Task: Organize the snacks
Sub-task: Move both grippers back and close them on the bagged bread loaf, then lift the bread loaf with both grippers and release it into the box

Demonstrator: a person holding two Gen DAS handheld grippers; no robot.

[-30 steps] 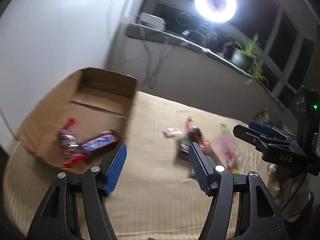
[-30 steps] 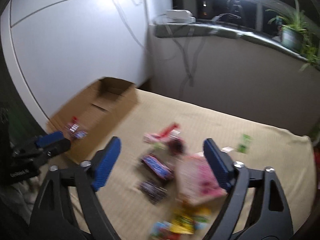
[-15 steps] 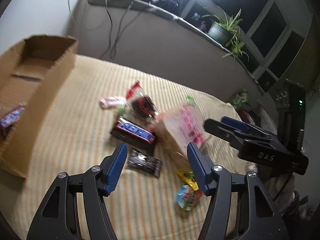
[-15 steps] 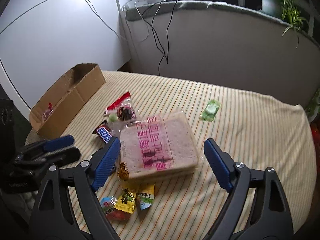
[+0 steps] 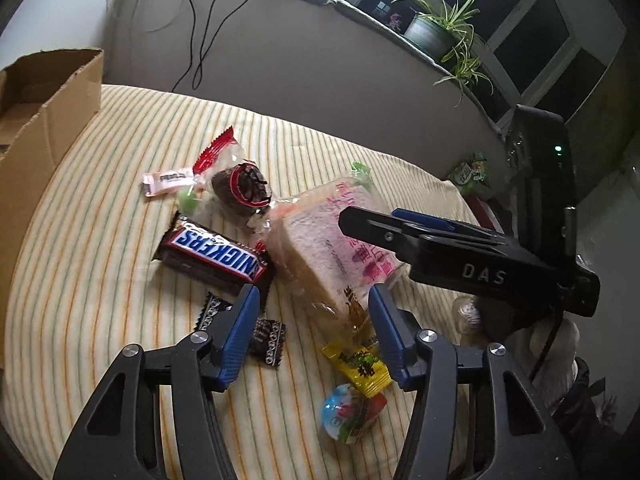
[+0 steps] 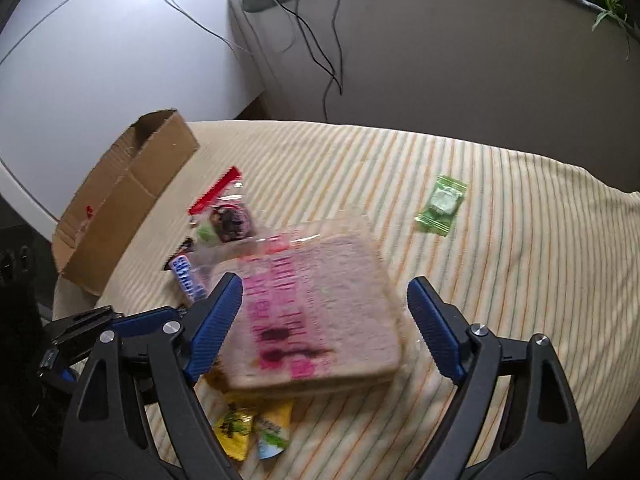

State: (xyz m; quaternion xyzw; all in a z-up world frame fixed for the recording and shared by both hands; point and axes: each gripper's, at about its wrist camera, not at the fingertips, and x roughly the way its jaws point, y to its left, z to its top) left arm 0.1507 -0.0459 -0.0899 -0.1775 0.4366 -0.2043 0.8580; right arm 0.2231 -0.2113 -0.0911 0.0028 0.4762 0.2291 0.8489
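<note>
Cardboard box left of bread pack, apparently collection bin. Bread pack mid-cloth, framed by right gripper, jaws wide, untouching. Left gripper closing, empty, near Snickers, probably next pick.

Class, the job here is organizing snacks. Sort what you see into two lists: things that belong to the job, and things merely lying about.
Belongs to the job:
- cardboard box
- Snickers bar
- bagged bread
- chocolate cake pack
- green candy
- yellow candy

Lying about:
- potted plant
- black cables
- striped cloth
</note>
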